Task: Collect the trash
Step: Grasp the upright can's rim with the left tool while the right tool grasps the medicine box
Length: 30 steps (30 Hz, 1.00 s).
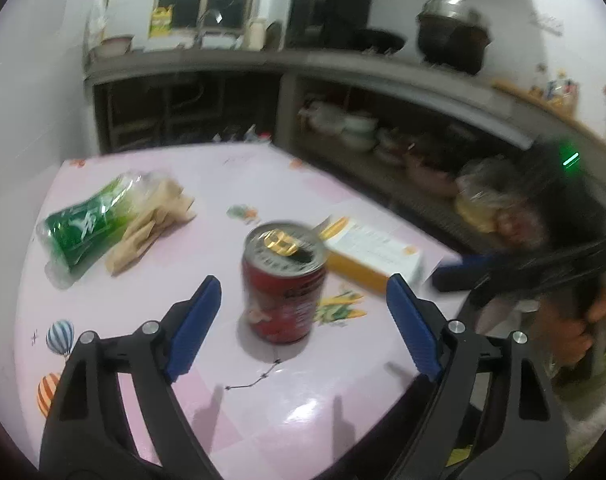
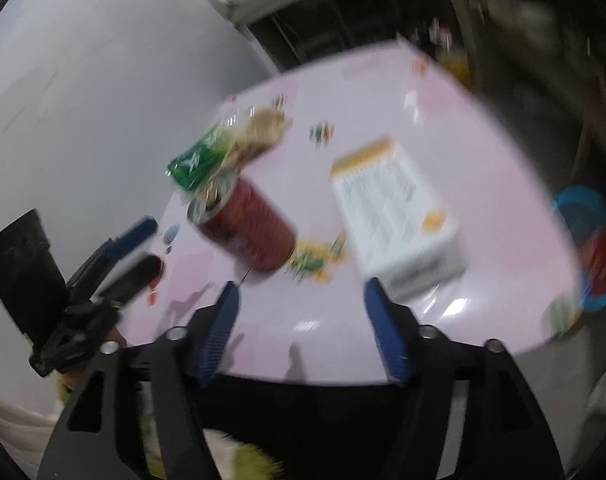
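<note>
A red drink can (image 1: 283, 284) stands upright on the pink table (image 1: 263, 184), its tab end open. My left gripper (image 1: 303, 282) is open; the can stands between its blue fingertips, clear of both pads. A crushed green plastic bottle (image 1: 83, 232) and crumpled brown paper (image 1: 151, 224) lie at the far left. Behind the can lies a white and yellow box (image 1: 375, 256). In the blurred right wrist view my right gripper (image 2: 301, 286) is open and empty over the near table edge, short of the can (image 2: 251, 228) and the box (image 2: 395, 216).
A blue basket (image 2: 591, 248) with something red in it sits beyond the table's right edge. A grey counter (image 1: 343, 64) with pots and shelves of bowls runs behind the table. A wall (image 2: 83, 100) lies to the left. A hand (image 1: 599, 312) grips the right tool.
</note>
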Tool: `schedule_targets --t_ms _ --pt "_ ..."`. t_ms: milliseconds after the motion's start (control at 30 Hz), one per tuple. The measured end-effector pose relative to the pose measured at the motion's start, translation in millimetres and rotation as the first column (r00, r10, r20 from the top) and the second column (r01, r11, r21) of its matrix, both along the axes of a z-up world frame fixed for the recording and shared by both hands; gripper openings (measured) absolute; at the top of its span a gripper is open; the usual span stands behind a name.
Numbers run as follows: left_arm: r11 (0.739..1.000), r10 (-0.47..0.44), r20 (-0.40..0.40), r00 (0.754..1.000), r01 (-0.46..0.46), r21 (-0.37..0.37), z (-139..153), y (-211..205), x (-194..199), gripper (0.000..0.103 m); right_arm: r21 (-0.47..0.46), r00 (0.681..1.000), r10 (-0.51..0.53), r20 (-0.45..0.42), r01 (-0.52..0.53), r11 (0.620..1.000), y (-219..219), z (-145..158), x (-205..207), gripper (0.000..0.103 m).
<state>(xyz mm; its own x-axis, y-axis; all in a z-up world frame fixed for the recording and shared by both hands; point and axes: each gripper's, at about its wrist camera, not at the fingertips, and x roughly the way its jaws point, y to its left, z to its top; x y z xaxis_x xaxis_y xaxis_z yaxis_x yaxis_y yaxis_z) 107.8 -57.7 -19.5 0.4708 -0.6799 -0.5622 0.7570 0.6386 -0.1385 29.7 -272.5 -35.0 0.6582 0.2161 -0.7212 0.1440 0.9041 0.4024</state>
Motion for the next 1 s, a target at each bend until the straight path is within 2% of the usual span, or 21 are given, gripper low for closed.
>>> schedule_targets --t_ms 33,133,267,367,667,833,1000 --pt "1.0 0.013 -0.011 1.0 -0.012 0.029 -5.3 -5.5 5.3 0.081 -0.034 1.0 0.002 0.013 -0.002 0.999 -3.3 4.7 -0.6 0.077" --pt "0.994 0.042 -0.037 0.998 -0.038 0.106 -18.5 -19.9 18.0 0.082 -0.158 1.0 0.017 0.008 -0.016 0.987 -8.5 11.0 17.7 0.083" --pt "0.991 0.051 -0.079 0.996 -0.04 0.129 -30.3 -30.0 29.9 0.082 -0.285 0.997 0.038 -0.074 -0.058 0.957 -12.6 -0.5 49.2 0.085" --pt "0.989 0.067 -0.102 0.993 -0.052 0.139 -36.5 -35.3 37.4 0.082 -0.332 0.992 0.049 -0.119 -0.086 0.939 -13.2 -14.1 69.4 0.086" --pt "0.983 0.079 -0.11 0.991 -0.06 0.174 -42.6 -54.4 41.8 0.081 -0.339 0.975 0.093 -0.201 -0.158 0.927 -14.1 -39.3 101.5 0.086" --pt "0.982 0.097 -0.134 0.986 -0.073 0.174 -45.9 -57.1 45.5 0.067 -0.342 0.971 0.106 -0.216 -0.176 0.923 -9.5 -46.6 103.0 0.086" --pt "0.982 0.108 -0.139 0.984 -0.084 0.171 -47.4 -56.7 47.1 0.064 -0.365 0.971 0.101 -0.217 -0.177 0.914 -7.6 -50.7 99.6 0.086"
